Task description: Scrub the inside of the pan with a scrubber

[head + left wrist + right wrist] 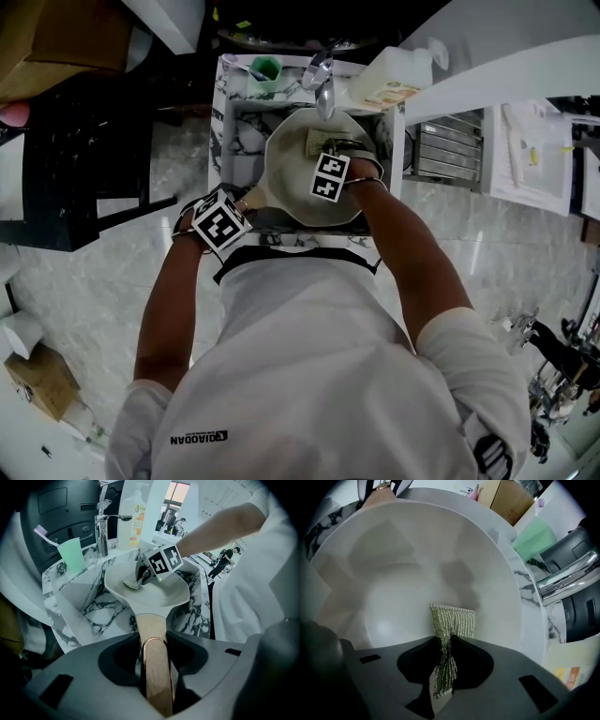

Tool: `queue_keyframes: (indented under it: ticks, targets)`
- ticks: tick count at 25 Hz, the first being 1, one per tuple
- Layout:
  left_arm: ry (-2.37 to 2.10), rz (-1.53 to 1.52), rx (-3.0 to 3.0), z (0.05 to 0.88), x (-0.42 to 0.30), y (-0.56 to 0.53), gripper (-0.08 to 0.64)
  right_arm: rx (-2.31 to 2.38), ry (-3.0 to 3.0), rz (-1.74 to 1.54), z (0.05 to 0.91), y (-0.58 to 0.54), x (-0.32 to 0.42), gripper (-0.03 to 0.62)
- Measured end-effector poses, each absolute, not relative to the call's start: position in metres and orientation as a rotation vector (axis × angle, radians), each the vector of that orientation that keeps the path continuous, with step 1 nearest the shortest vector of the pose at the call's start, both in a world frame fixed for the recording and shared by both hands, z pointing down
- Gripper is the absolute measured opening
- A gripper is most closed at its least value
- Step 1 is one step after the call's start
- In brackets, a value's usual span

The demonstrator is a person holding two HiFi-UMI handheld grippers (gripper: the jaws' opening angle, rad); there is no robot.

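Pan (393, 573) is sitting tilted over the sink (89, 611), its pale inside showing no dirt or suds. Scrubber (453, 620) is lying against the pan floor just ahead of the right tongs (443, 667), which are pinching it tight. Left tongs (154, 677) are clamping the pan handle (152, 625). Scrubbing looks under way; coverage can't be judged.

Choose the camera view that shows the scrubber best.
The right gripper view: the scrubber sits centre and close up, pinched in the right gripper inside the pan. The left gripper view shows it small and distant; the head view, partly behind the gripper.
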State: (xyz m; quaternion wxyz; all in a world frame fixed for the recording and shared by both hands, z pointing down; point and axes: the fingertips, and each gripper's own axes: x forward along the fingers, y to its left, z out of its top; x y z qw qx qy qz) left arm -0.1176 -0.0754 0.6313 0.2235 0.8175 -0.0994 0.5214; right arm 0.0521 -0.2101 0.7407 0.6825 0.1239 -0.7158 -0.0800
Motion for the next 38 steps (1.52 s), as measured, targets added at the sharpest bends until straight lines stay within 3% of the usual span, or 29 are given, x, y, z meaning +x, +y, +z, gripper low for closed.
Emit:
queue_keyframes:
  ticks: [18, 38]
  targets:
    - [-0.271, 1.438, 2.256, 0.631, -0.117, -0.076, 0.183, 0.261, -1.521, 0.103, 0.751, -0.153, 0.085, 0.095]
    - [-0.249, 1.426, 2.235, 0.635, -0.116, -0.072, 0.183, 0.083, -1.538, 0.918, 0.72, -0.067, 0.055, 0.095]
